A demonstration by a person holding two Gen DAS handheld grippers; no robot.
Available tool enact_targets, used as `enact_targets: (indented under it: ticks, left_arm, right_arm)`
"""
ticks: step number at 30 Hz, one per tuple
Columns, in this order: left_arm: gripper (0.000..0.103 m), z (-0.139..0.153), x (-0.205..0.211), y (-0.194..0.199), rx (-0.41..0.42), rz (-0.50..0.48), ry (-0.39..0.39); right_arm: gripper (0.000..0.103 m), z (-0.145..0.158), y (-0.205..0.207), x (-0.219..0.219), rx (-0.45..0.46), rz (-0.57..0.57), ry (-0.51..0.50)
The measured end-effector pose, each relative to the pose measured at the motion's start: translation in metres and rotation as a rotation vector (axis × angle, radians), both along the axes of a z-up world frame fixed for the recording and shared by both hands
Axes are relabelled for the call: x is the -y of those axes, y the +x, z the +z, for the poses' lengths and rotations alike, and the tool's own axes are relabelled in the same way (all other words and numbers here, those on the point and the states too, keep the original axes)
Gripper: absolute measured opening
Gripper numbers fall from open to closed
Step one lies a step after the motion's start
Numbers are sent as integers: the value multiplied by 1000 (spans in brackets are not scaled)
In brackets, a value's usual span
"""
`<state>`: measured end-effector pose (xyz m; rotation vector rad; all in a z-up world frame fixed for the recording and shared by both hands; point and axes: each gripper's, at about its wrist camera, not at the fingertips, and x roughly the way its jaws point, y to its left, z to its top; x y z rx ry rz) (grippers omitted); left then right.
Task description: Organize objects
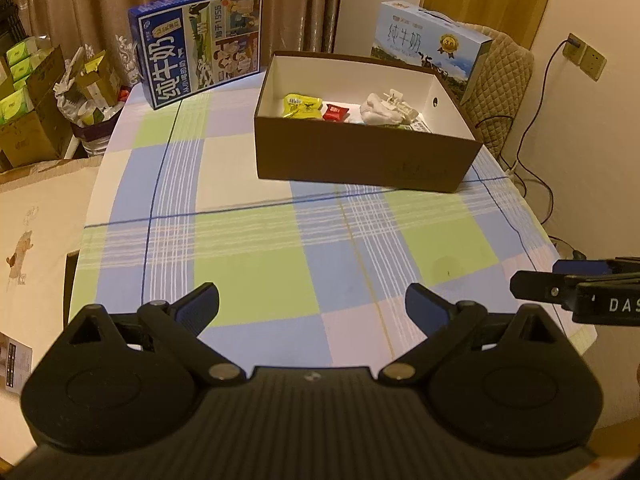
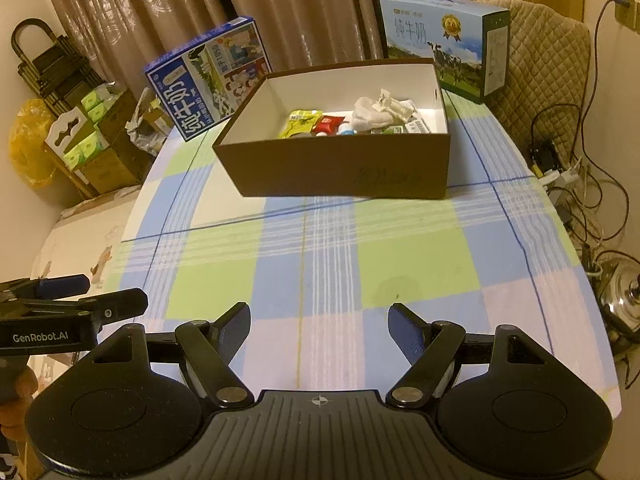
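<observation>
A brown cardboard box (image 1: pixel 360 160) with a white inside stands at the far middle of the checked table; it also shows in the right wrist view (image 2: pixel 340 172). Inside lie a yellow packet (image 1: pixel 302 105), a red packet (image 1: pixel 335 112), a crumpled white cloth (image 1: pixel 378 110) and a white clip (image 1: pixel 394 98). The right wrist view shows the same yellow packet (image 2: pixel 300 122), red packet (image 2: pixel 329 123) and cloth (image 2: pixel 370 114). My left gripper (image 1: pixel 312 308) is open and empty over the near table. My right gripper (image 2: pixel 320 322) is open and empty beside it.
A blue milk carton box (image 1: pixel 200 44) stands at the far left of the table and a pale blue one (image 1: pixel 430 48) behind the brown box. Cardboard boxes and clutter (image 1: pixel 36 100) sit left of the table. A padded chair (image 2: pixel 548 80) and cables (image 2: pixel 580 200) are at the right.
</observation>
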<state>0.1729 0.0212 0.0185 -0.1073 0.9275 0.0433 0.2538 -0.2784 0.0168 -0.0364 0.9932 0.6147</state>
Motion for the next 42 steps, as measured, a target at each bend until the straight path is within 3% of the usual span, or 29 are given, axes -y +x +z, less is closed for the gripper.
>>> enact_targets:
  ticks: [14,42]
  left_arm:
    - [98,0,-7,-24,13,-18,-5]
    - [98,-3,-11,-21,-2,-10,-4]
  right_arm:
    - [73,-1,-27,-4,6,-12,-11]
    - [73,-4,-23,-12,0,12,-28]
